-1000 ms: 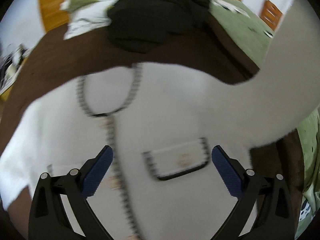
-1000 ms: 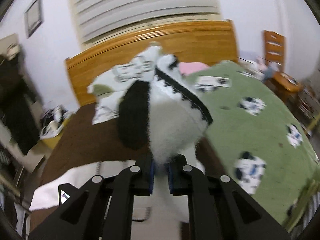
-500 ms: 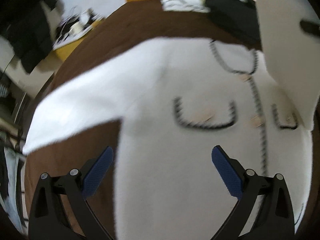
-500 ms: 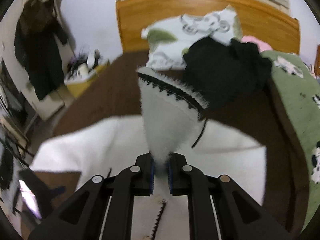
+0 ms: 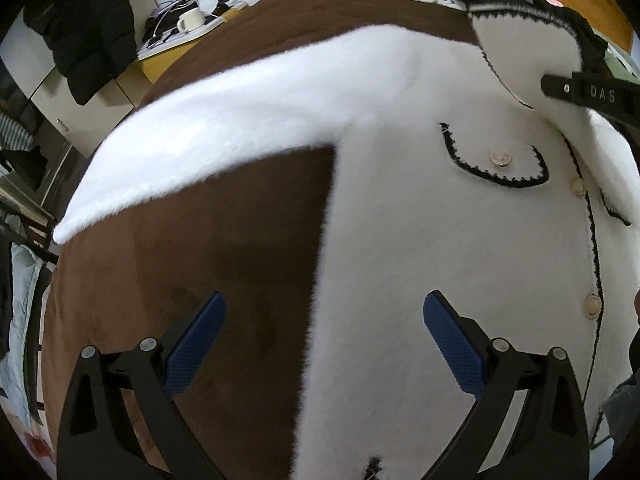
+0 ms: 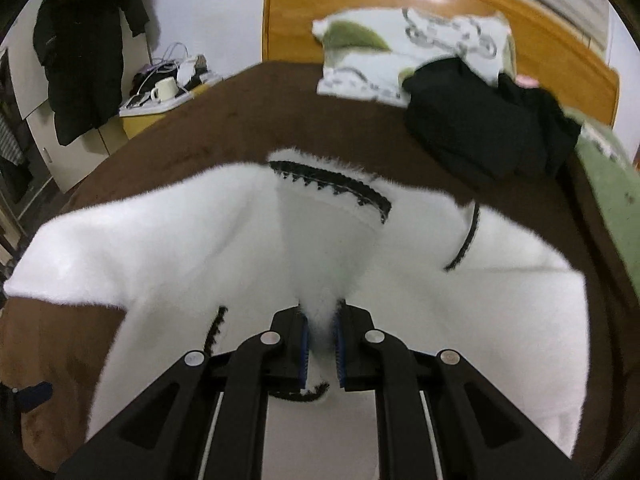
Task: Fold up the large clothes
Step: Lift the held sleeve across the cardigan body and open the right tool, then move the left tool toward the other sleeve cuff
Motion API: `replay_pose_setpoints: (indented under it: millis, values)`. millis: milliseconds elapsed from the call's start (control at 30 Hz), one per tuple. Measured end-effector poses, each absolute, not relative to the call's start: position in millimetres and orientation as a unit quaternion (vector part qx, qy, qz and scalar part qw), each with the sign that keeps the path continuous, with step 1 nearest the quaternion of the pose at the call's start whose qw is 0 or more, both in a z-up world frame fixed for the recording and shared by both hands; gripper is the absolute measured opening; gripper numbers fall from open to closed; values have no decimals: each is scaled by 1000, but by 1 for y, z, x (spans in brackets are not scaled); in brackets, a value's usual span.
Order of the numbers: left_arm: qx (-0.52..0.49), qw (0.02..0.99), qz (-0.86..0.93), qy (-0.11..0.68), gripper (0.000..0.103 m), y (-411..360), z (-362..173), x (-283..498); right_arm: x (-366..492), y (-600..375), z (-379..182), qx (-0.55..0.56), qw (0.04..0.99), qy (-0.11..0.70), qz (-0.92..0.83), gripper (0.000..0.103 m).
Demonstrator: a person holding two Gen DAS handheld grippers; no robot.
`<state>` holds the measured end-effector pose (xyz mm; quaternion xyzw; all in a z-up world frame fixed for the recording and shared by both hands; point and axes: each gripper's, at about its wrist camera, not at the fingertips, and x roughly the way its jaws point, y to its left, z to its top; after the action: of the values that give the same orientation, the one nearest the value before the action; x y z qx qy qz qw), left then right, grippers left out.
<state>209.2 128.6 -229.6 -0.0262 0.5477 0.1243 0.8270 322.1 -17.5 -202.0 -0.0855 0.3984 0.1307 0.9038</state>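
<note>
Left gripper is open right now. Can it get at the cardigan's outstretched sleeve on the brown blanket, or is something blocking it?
Probably yes. The left gripper hangs open over the white cardigan, and the sleeve lies flat and uncovered on the brown blanket. The right gripper grips the other sleeve, well clear.

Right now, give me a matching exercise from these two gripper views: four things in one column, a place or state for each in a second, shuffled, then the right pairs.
1. left gripper
2. right gripper
3. black clothes
4. mug

A. heaped beside the patterned pillow
B. on the bedside table
C. open, holding nothing
D. shut on the white cardigan's sleeve

Pairs: 1-C, 2-D, 3-A, 4-B
</note>
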Motion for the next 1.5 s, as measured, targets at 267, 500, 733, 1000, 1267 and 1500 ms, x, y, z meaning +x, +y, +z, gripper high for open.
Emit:
replay_pose_setpoints:
  millis: [267, 500, 733, 1000, 1267, 1500]
  values:
    - [-29, 820, 121, 559, 96, 128, -241, 197, 340, 3, -262, -79, 861, 477, 161, 33]
    - [-38, 825, 115, 553, 96, 135, -232, 189, 337, -19, -251, -13, 851, 483, 205, 50]
    - [-52, 850, 40, 522, 96, 128, -210, 241, 316, -113, -197, 27, 880, 443, 170, 67]
    - [-49, 861, -2, 506, 96, 73, -215, 306, 296, -223, -211, -1, 890, 454, 49, 73]
    - [-8, 852, 27, 522, 98, 57, -259, 333, 303, -245, -232, -15, 889, 457, 7, 73]
    - [-33, 857, 42, 512, 98, 73, -258, 316, 312, -241, -245, -25, 882, 469, 15, 77]
